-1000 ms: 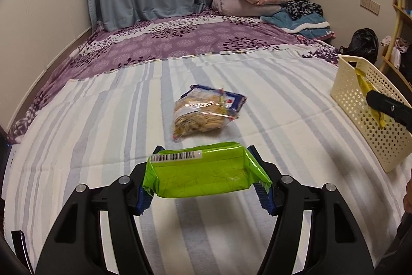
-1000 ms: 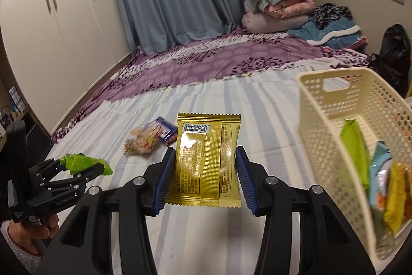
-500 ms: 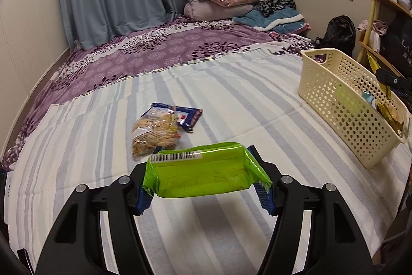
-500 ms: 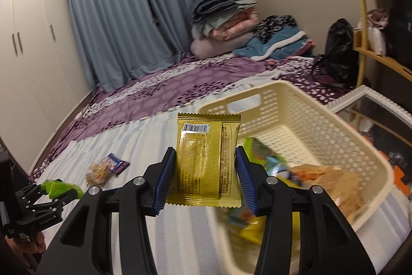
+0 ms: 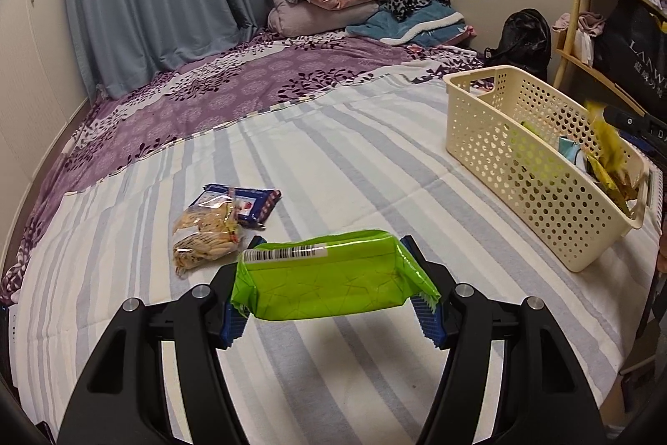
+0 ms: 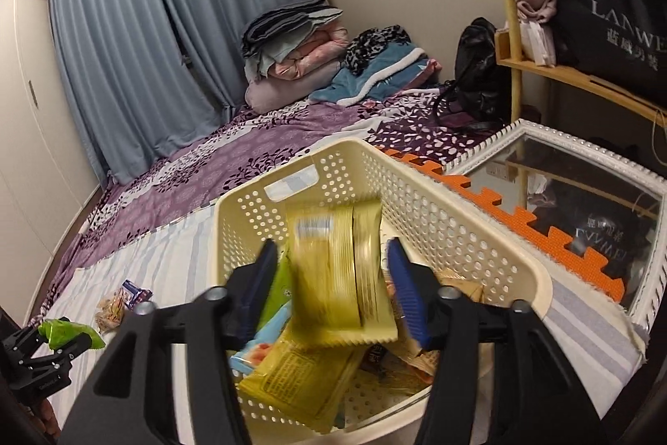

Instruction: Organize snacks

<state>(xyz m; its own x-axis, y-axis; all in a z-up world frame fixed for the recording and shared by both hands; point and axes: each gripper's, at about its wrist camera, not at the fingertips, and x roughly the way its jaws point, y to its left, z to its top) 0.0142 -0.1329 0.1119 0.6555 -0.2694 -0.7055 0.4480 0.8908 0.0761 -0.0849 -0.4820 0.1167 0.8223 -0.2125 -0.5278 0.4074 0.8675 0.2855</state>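
The yellow packet [image 6: 339,270] hangs blurred between my right gripper [image 6: 333,290] fingers, which have just been opening and stand clear of it, above the basket [image 6: 467,236]. My left gripper [image 5: 329,286] pinches the green packet [image 5: 329,278] over the striped sheet [image 5: 333,161].

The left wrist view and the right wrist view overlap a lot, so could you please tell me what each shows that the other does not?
Only the left wrist view shows the basket's outer side wall.

Only the right wrist view shows the basket's inside, the yellow packet blurred between the right gripper's just-opened jaws, and the mirror.

Both show the green packet clamped in the left gripper and two snacks on the bed.
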